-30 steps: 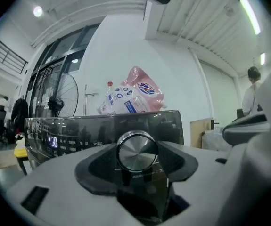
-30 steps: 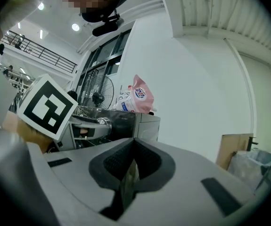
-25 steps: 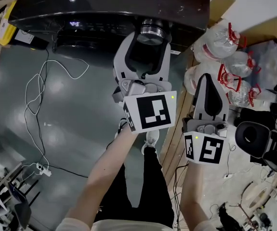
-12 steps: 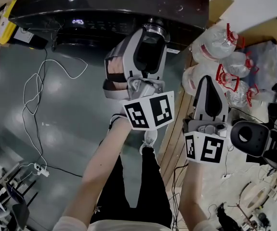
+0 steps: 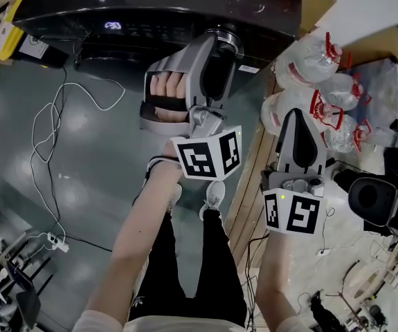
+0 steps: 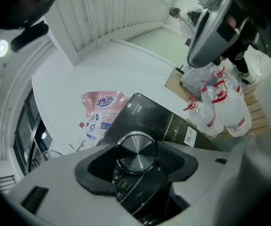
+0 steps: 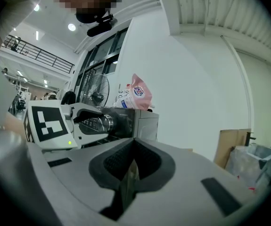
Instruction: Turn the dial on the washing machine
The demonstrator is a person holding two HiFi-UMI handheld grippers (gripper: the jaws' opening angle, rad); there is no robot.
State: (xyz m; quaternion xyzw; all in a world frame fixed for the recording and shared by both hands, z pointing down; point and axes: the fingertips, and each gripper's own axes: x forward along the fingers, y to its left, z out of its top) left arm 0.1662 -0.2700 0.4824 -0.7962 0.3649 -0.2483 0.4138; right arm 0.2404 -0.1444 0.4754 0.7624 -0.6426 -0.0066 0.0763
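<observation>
At the top of the head view, the dark washing machine (image 5: 150,9) stands with its control panel towards the person, a small readout lit on it. A pink detergent pouch (image 6: 100,112) rests on its top, and clear water bottles (image 5: 323,75) with red handles crowd the floor to its right. The left gripper (image 5: 216,50) reaches level into the panel, rolled onto its side so that the person's fingers (image 5: 167,88) show in its handle. That tilt looks like the twist of a turning stroke. Its jaws stand wide yet are clamped, the notched pads (image 6: 95,171) pressing the knob's rim on either side. The right gripper (image 5: 297,120) hangs apart near the bottles, its jaws closed together on nothing, probably parked there because one hand is enough for this job. Smallest of all, the brushed metal dial (image 6: 136,149) sits at the panel's right end, caught between the left jaws
</observation>
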